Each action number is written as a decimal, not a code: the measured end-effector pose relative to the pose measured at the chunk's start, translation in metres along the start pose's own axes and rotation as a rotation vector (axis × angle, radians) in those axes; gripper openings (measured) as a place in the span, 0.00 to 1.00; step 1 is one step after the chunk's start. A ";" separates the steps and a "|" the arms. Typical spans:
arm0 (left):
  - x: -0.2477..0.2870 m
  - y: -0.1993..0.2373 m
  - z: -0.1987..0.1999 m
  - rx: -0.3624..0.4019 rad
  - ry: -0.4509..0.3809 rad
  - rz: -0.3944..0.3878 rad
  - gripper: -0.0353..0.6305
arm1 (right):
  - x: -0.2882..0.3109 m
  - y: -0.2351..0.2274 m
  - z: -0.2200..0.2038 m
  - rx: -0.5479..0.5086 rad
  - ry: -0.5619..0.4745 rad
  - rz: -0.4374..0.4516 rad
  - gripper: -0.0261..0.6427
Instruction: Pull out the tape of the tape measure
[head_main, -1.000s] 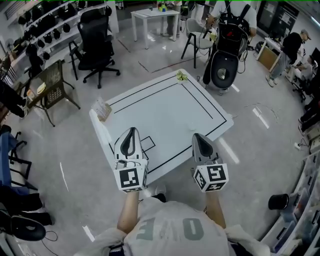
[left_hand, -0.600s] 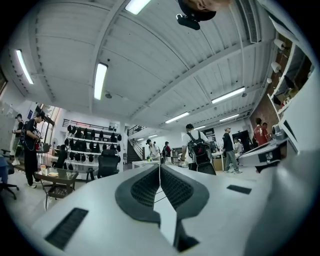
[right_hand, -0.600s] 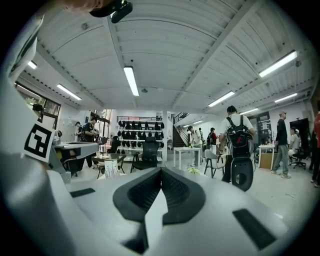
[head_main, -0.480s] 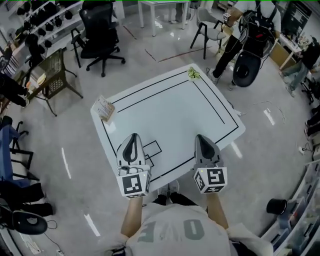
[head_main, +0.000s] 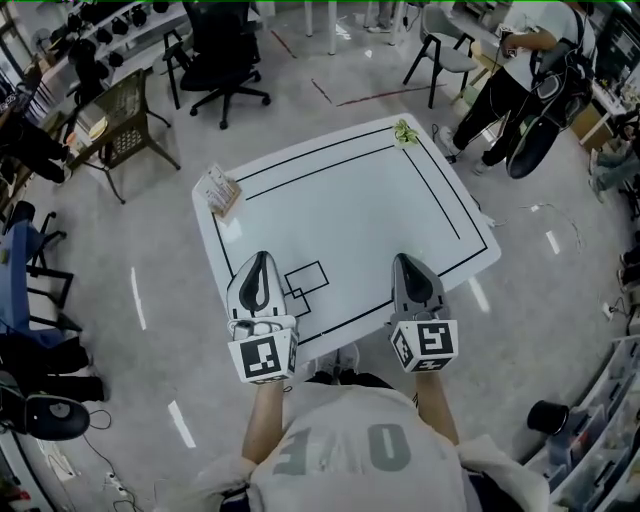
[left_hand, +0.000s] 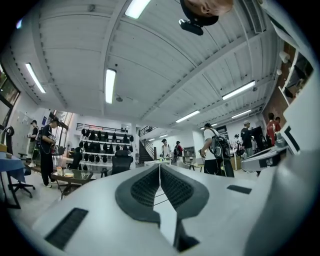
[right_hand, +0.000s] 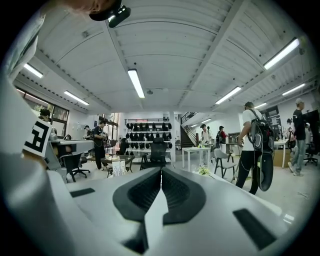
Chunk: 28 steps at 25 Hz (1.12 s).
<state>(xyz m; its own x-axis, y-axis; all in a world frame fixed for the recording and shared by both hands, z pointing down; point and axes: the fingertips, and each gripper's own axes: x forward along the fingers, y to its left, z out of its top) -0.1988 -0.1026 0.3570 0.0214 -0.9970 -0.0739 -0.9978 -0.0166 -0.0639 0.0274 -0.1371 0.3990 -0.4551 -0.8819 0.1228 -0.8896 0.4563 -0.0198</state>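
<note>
No tape measure shows in any view. A white table (head_main: 340, 210) with black drawn lines lies ahead of me. Over its near edge my left gripper (head_main: 261, 262) is shut and empty, just left of a small drawn rectangle (head_main: 306, 279). My right gripper (head_main: 406, 262) hangs over the near right edge, also shut and empty. In the left gripper view the left gripper (left_hand: 159, 166) has its pads pressed together with nothing between. The right gripper view shows the right gripper (right_hand: 161, 170) the same way. Both point level across the table.
A small printed card stand (head_main: 219, 190) sits on the table's far left corner and a green-yellow sprig (head_main: 403, 131) on the far right corner. Office chairs (head_main: 222, 50), a low side table (head_main: 112, 130) and a person with a backpack (head_main: 530, 60) stand beyond the table.
Both grippers have sunk a little and drawn in over the table's near edge, still shut. The head view has shifted, so the table sits higher and further right.
</note>
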 end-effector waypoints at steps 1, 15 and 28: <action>0.000 0.001 0.000 0.007 -0.004 0.005 0.10 | 0.000 0.000 0.000 0.001 -0.002 0.002 0.08; 0.004 -0.006 -0.008 -0.035 0.039 -0.021 0.52 | -0.002 -0.013 -0.009 0.044 0.044 -0.014 0.50; 0.013 -0.021 -0.019 -0.073 0.072 -0.096 0.52 | 0.023 -0.082 -0.112 0.082 0.344 -0.019 0.50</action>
<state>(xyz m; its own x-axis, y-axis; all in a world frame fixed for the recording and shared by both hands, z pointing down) -0.1790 -0.1170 0.3763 0.1148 -0.9934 0.0011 -0.9934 -0.1148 0.0058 0.0945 -0.1819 0.5142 -0.4110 -0.7923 0.4510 -0.9043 0.4168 -0.0918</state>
